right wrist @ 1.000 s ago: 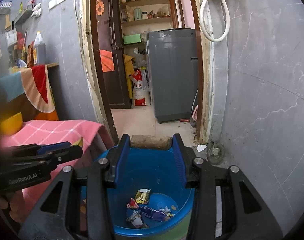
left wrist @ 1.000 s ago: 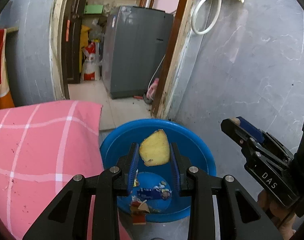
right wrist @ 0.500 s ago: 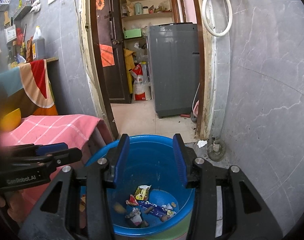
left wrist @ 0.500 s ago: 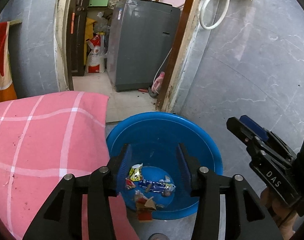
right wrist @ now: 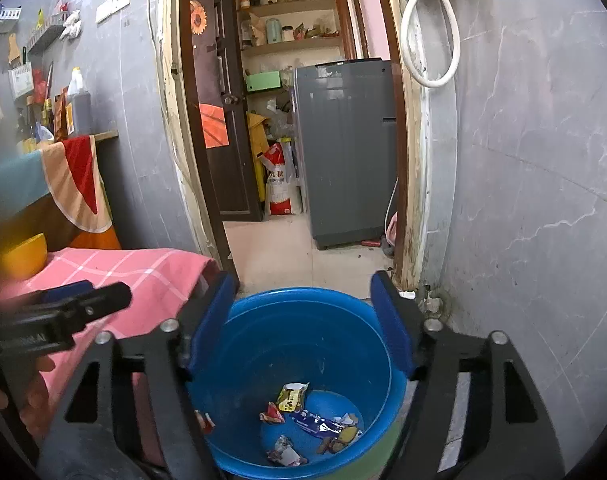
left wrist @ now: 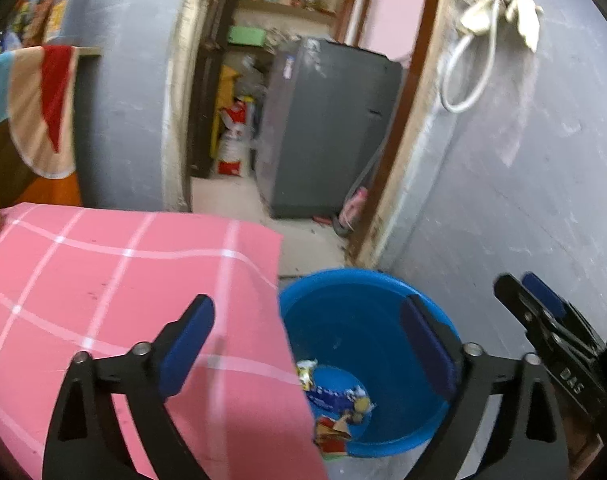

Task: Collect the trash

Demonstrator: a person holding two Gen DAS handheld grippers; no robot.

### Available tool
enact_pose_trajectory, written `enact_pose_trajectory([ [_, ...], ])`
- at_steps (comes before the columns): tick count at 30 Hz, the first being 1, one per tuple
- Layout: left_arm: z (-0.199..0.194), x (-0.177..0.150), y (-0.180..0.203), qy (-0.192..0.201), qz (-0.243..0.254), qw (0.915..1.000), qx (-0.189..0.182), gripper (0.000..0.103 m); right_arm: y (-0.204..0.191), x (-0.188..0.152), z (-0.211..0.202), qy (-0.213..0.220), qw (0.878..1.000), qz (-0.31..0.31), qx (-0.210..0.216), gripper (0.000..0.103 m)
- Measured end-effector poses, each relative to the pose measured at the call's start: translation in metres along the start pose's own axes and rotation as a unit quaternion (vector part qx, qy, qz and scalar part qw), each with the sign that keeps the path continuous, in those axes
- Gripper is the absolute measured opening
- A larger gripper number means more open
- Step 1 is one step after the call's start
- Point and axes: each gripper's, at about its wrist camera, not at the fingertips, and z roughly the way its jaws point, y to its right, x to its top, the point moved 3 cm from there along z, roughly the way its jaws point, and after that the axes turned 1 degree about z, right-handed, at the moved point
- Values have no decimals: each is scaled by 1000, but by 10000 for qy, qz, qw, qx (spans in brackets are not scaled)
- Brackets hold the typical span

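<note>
Grey walls, an open doorway with a washing machine (right wrist: 345,148) beyond, and down on the floor a blue tub (right wrist: 303,364) beside the pink checked cloth (left wrist: 115,280). Both drops are done: the yellowish scrap the left gripper (left wrist: 303,344) pinched a second ago is gone from its jaws, and so is the brown lump from the right gripper (right wrist: 303,328). Both pairs of jaws are opening with nothing between them, and wrappers (right wrist: 311,420) lie on the tub's bottom, just below and ahead of the right one. The left gripper has swung off towards the cloth, with the tub now under its right finger. Both tilt gently downward, empty and, by my reading, free to fetch more.
</note>
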Motion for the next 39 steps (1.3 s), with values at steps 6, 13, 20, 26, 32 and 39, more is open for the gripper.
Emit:
enact_pose_trajectory([
  [6, -15, -1, -11, 152, 36, 9997, 173, 97, -6, 3, -11, 104, 9999, 42, 9, 89],
  [13, -35, -3, -15, 403, 174, 9989, 140, 97, -15, 4, -26, 238, 9996, 130, 69, 100],
  [20, -58, -3, -18, 678, 252, 9973, 105, 99, -27, 7, -46, 463, 9987, 119, 150, 102],
  [26, -88, -5, -22, 1046, 345, 9939, 81, 101, -33, 10, -58, 463, 9988, 143, 85, 102],
  [32, -112, -11, -22, 1190, 409, 9920, 62, 101, -47, 10, -83, 555, 9984, 86, 90, 102],
  [39, -141, -22, -23, 1308, 458, 9903, 107, 101, -61, -2, -120, 742, 9972, 75, -23, 102],
])
